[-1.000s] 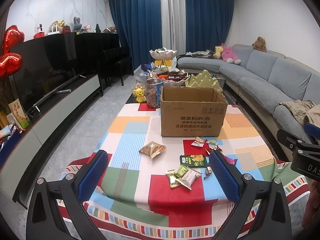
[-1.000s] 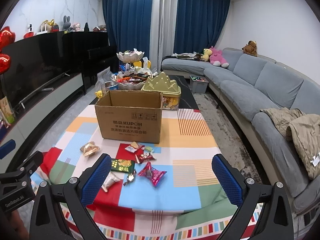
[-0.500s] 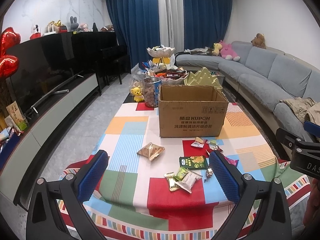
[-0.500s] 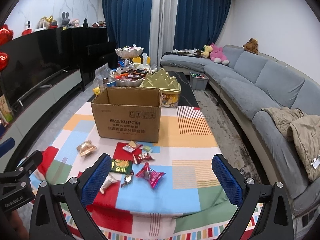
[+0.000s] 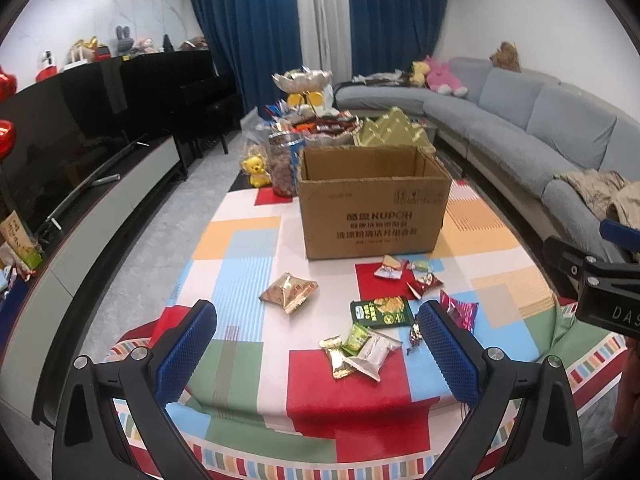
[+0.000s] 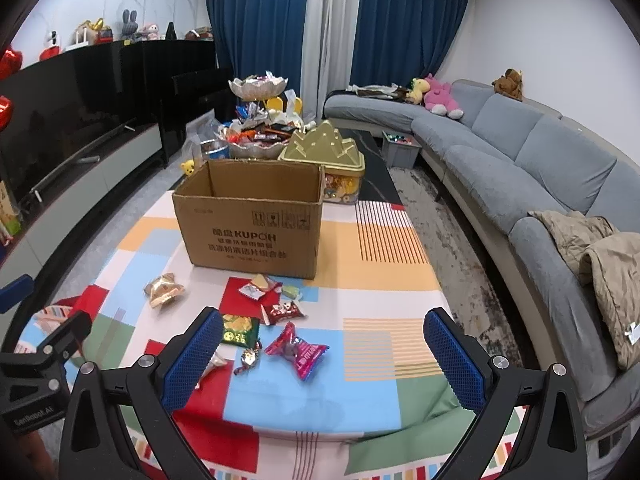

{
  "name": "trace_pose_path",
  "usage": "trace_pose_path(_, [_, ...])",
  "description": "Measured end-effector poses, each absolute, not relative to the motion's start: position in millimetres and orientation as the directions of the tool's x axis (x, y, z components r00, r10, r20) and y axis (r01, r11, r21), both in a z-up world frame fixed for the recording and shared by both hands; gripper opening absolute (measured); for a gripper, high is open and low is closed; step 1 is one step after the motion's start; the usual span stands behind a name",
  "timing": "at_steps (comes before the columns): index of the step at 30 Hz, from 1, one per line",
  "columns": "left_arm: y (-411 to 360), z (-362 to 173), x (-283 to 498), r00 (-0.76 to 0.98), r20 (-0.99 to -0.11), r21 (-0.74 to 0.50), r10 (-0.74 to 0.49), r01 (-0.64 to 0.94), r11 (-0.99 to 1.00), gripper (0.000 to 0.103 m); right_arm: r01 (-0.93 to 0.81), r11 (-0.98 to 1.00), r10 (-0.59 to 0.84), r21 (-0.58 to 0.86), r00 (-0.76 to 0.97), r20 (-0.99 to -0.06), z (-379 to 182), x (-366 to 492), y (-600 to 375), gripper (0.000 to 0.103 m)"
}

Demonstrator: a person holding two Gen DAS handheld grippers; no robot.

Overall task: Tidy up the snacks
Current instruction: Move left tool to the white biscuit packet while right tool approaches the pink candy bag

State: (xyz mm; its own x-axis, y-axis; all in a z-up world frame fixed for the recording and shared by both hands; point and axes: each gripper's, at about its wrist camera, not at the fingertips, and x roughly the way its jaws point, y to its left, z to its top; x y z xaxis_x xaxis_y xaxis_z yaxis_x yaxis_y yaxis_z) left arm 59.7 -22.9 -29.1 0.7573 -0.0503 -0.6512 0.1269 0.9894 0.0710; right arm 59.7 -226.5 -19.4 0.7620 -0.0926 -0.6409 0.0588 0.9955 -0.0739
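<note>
Patchwork-clothed bench [image 5: 248,240] is strewn with snack packets [image 6: 296,350] at 6 o'clock of an open cardboard box [image 6: 256,228]; fingers of both the left gripper [image 5: 320,344] and right gripper [image 6: 322,350] are held apart, empty.

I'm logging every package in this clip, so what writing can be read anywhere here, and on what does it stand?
"KUPOH": front of the cardboard box.
"DAS", cut off by the frame edge: body of the right gripper.
Chinese lines on the box and the print on the snack packets: too small or blurred to read.
</note>
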Motion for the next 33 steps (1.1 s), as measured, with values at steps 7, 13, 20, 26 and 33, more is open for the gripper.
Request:
trace_pose_path(7, [-30.6, -44.5, 72.8, 0.712, -0.7, 0.087, -0.056, 0.162, 0.983, 0.103, 0.055, 0.996, -0.088, -0.07, 0.723, -0.685, -35.5, 76.5, -228.7, 0.102])
trace_pose_path(13, [-37.3, -60.0, 86.5, 0.673, -0.737, 0.096, -0.063, 0.196, 0.976, 0.102, 0.031, 0.996, -0.078, -0.079, 0.697, -0.712, -48.0, 88.8, -226.7, 0.102])
trace_pose_path(20, [-44.3, -78.3, 98.4, 0.632, -0.771, 0.11, -0.071, 0.243, 0.964, 0.1, -0.009, 0.997, -0.047, -0.071, 0.663, -0.747, -66.0, 102.5, -221.1, 0.09])
trace_pose_path(26, [-50.3, -96.4, 110.4, 0.593, -0.801, 0.113, -0.075, 0.273, 0.955, 0.091, -0.052, 0.996, -0.026, -0.074, 0.618, -0.786, -83.7, 115.2, -218.4, 0.085])
trace_pose_path(33, [-58.9, -117.6, 120.2, 0.552, -0.832, 0.138, -0.059, 0.31, 0.941, 0.084, -0.098, 0.991, -0.017, -0.089, 0.575, -0.818, -104.9, 128.9, -216.4, 0.082])
